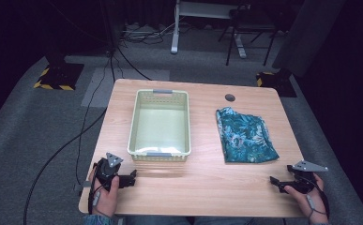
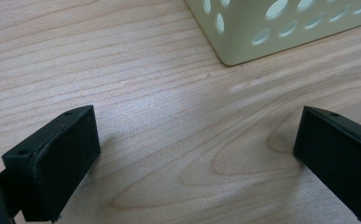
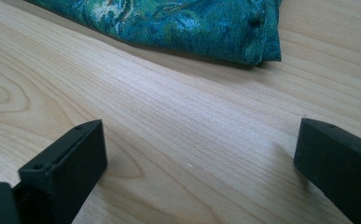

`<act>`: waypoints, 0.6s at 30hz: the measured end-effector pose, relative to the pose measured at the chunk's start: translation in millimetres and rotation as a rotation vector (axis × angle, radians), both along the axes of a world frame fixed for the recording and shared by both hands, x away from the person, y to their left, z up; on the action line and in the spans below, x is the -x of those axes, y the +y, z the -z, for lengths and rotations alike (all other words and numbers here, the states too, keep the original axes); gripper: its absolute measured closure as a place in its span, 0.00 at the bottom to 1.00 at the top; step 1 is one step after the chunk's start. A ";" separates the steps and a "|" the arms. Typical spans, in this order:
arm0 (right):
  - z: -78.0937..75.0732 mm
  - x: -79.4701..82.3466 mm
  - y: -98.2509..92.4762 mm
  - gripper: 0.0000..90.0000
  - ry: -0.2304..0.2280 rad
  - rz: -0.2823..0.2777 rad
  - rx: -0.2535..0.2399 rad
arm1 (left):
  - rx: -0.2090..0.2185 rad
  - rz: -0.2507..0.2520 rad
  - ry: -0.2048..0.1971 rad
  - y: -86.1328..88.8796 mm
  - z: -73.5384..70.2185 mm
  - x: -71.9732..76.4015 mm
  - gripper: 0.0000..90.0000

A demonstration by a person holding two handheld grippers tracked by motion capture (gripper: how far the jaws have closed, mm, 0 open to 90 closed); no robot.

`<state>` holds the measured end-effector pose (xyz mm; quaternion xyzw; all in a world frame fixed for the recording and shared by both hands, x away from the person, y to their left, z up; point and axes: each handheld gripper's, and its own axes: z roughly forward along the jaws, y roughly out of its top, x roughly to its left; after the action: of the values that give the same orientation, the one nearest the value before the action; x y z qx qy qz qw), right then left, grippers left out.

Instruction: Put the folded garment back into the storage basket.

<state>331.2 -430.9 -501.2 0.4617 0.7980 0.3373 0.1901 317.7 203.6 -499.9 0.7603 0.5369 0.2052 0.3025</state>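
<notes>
Nothing is held at this moment, so the work looks to be at its very start. Both claws rest low at the near edge of the counter. The left claw sits just in front of the near wall of the basket, its jaws spread wide over bare wood. The right claw sits near the right corner, jaws equally spread and empty, pointing toward the folded cloth.

The cloth lies on the right half of the counter, beside the basket and apart from it. The likely first step is a reach for it, probably to carry it into the basket. That calls for the right claw to travel forward to the nearest folded edge, slip one jaw under the layers and pinch through the whole stack, or the folds may slide open.

The cloth is a soft, thin weave printed with teal and green foliage, folded into a rough rectangle with layered edges. The basket is pale yellow-green rigid plastic, rectangular, its walls pierced with oval holes, and it is empty. The counter is smooth, light wood-grain laminate with rounded corners.
</notes>
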 end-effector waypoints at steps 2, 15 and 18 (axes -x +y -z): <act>0.0 0.0 0.0 0.03 0.000 0.000 0.000 | 0.000 0.000 0.000 0.0 0.0 0.0 0.00; -0.2 -0.7 -0.2 0.03 0.002 -0.001 -0.001 | 0.001 -0.001 0.000 -0.1 0.0 0.0 0.00; -0.6 -0.6 -1.1 0.04 -0.009 -0.001 -0.004 | 0.001 -0.001 0.000 -0.1 0.0 -0.1 0.00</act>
<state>331.8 -432.0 -500.6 0.4604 0.7967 0.3408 0.1927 317.8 203.5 -499.9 0.7600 0.5372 0.2052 0.3027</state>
